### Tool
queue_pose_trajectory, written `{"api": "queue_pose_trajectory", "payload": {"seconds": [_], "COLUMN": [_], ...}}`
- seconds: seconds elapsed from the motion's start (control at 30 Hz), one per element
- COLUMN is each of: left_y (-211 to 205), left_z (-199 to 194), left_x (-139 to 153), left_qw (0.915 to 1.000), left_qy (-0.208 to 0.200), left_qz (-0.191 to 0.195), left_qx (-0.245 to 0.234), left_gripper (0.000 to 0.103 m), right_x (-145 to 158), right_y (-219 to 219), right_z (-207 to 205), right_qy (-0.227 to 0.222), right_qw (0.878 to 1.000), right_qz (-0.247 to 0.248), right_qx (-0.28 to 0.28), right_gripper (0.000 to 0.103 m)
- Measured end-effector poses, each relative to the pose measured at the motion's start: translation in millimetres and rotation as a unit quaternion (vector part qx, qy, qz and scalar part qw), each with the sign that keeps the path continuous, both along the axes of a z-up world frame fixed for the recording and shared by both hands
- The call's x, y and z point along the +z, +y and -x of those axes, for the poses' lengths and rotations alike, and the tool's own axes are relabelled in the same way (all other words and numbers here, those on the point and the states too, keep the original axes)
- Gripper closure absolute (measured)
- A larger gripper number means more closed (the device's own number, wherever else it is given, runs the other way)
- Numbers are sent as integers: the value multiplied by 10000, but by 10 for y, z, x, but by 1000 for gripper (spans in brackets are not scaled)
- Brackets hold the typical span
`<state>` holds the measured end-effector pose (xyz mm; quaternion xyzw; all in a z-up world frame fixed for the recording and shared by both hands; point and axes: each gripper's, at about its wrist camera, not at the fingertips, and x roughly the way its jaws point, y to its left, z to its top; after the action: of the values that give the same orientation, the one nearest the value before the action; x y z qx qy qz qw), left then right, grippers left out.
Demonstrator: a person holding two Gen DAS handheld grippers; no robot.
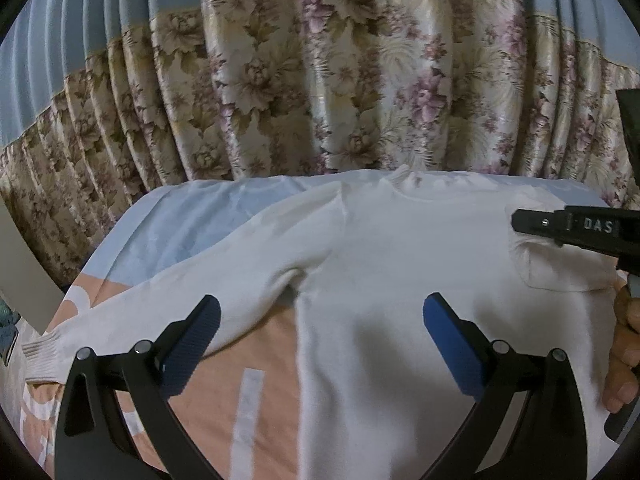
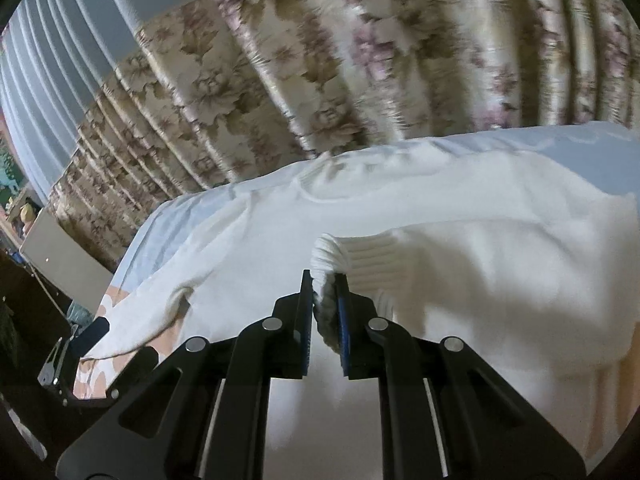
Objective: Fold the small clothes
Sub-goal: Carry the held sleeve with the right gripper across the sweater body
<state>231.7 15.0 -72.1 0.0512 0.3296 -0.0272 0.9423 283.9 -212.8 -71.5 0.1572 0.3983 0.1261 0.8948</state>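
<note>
From the left wrist view, your white long-sleeved knit sweater (image 1: 384, 264) lies face-up and mostly flat on the bed, on a bedsheet printed in peach, pale blue and white (image 1: 224, 360). The neckline points toward the pleated floral curtain (image 1: 320, 92) behind. One sleeve reaches out flat toward the lower left, its ribbed cuff (image 1: 40, 360) untouched — that side is not yet folded. Your left gripper (image 1: 320, 340) hovers over the armpit and body with its jaws spread wide and nothing between the blue ridged pads. On the right, your right gripper (image 1: 520, 224) brings the other sleeve in over the chest, so I judge the first fold is in progress. A hand (image 1: 624, 352) shows at the right edge.

From the right wrist view, your right gripper (image 2: 325, 300) is clamped on the ribbed cuff of that sleeve (image 2: 336, 260) — the soft knit bunches up above the pads. The sleeve doubles back across the body in a thick, rounded fold. Left to do, as I see it: set this sleeve down, fold the far one, then fold the body.
</note>
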Motion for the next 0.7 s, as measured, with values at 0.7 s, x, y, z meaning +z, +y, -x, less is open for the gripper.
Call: {"api": "queue_pose_trajectory", "payload": {"seconds": [0.7], "left_y": [1086], "left_z": [-585], "left_x": [-155], "left_qw": [9982], "left_qy": [92], "left_qz": [-132], "left_qx": [582], "left_gripper": [2], "right_x": [-177], "right_y": [1255], "right_z": [-495], "right_qy": [23], "right_qw": [9981], "right_qz": [255], "right_qx": [560], "right_gripper": [92]}}
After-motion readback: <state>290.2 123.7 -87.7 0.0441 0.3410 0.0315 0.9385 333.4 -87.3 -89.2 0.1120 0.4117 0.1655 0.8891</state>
